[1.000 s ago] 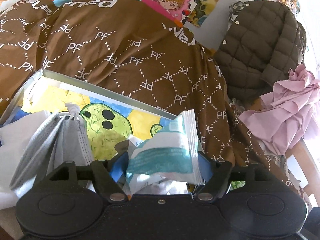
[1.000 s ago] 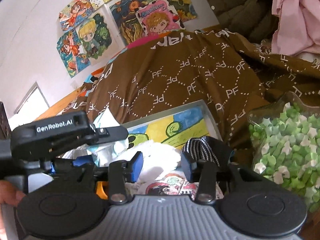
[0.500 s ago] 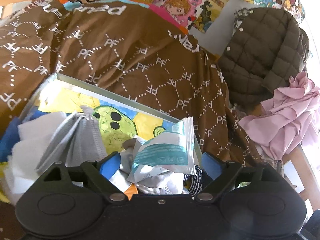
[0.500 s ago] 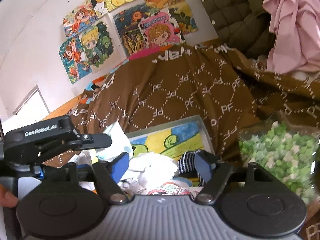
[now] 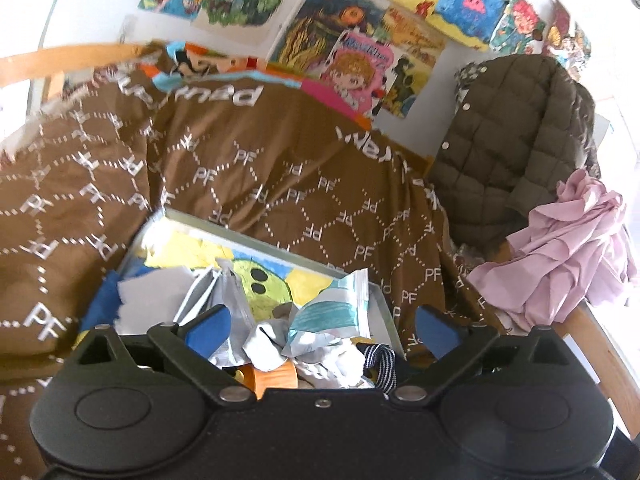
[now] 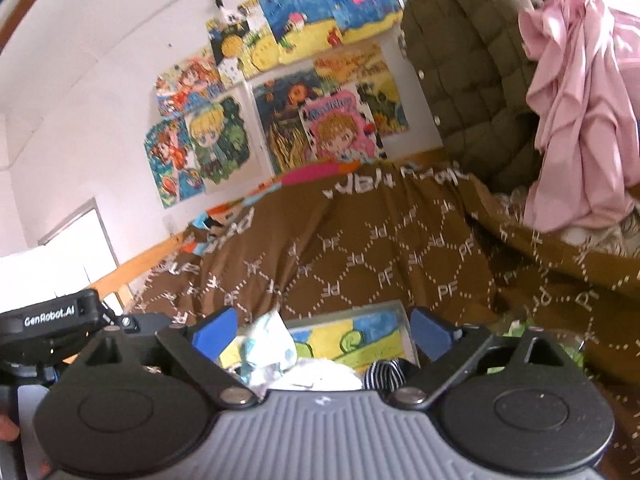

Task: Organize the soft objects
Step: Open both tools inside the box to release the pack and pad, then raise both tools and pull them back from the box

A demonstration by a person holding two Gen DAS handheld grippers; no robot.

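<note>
A brown blanket (image 5: 280, 184) covers the bed. On it sits a metal tray (image 5: 280, 246) heaped with soft items, a teal-and-white packet (image 5: 336, 312) on top. Above them, left gripper (image 5: 320, 324) and right gripper (image 6: 322, 328) jaws spread wide, empty.

Child's bedroom, bedspread (image 5: 280, 184), cartoon drawings (image 6: 336, 128)

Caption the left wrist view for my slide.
Open left gripper above a tray of soft items, teal-and-white packet on top.
</note>
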